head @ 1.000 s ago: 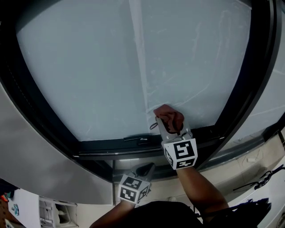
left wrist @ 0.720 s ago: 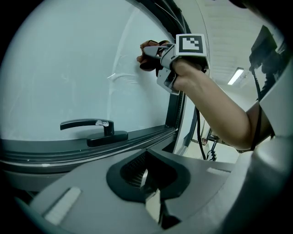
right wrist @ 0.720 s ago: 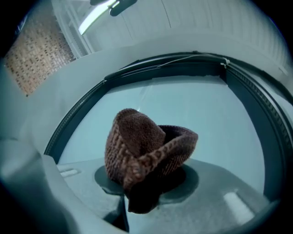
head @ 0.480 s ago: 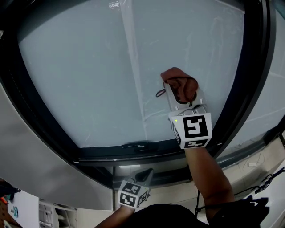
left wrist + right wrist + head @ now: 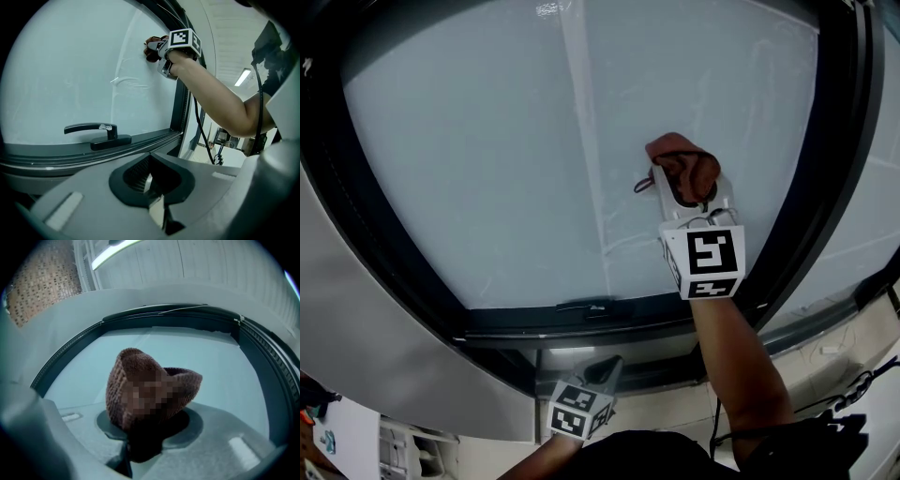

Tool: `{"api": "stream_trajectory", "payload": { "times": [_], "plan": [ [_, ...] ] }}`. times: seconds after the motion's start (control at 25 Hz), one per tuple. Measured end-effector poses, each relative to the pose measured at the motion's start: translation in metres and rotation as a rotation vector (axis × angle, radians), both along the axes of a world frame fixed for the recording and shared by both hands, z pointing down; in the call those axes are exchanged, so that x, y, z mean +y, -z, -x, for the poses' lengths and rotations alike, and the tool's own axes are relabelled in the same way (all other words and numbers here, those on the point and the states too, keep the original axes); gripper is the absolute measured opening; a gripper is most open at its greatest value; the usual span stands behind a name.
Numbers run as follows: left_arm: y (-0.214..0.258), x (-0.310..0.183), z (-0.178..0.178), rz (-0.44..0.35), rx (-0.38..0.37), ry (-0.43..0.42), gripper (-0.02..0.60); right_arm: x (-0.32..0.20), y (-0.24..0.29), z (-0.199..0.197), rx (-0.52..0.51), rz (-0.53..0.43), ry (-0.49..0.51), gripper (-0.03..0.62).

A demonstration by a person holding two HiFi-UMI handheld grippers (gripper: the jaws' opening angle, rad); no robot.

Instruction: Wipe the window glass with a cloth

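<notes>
The right gripper point(image 5: 686, 192) has its 2 jaws closed tight on a brown cloth point(image 5: 682, 165). The cloth is pressed against the window glass point(image 5: 469, 150), just right of a pale vertical streak point(image 5: 589, 141) and above the lower frame point(image 5: 581, 322). The left gripper point(image 5: 152, 190) is low, below this frame and near the black handle point(image 5: 96, 135), with its jaws together and nothing between them.

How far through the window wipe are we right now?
Done: nothing I can confirm; no area looks clearly cleaner. In hand: the right gripper is shut on the brown cloth, pressed to the glass right of centre. Left: faint streaks show below the cloth, plus the rest of the pane. The left gripper hangs shut and empty below the frame.
</notes>
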State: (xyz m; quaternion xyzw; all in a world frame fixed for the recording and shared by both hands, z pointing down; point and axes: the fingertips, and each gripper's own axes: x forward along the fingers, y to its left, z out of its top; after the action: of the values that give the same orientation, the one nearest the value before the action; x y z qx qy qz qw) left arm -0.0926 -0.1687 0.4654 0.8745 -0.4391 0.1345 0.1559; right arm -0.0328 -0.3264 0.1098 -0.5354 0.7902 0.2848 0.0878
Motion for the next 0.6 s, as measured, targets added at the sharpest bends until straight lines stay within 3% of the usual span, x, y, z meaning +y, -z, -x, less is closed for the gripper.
{"api": "stream_trajectory", "payload": {
  "times": [0.6],
  "plan": [
    [-0.006,0.009,-0.006,0.018,-0.006,-0.040,0.017,-0.002,-0.056,-0.001,0.020,0.080,-0.019,0.129]
  ]
}}
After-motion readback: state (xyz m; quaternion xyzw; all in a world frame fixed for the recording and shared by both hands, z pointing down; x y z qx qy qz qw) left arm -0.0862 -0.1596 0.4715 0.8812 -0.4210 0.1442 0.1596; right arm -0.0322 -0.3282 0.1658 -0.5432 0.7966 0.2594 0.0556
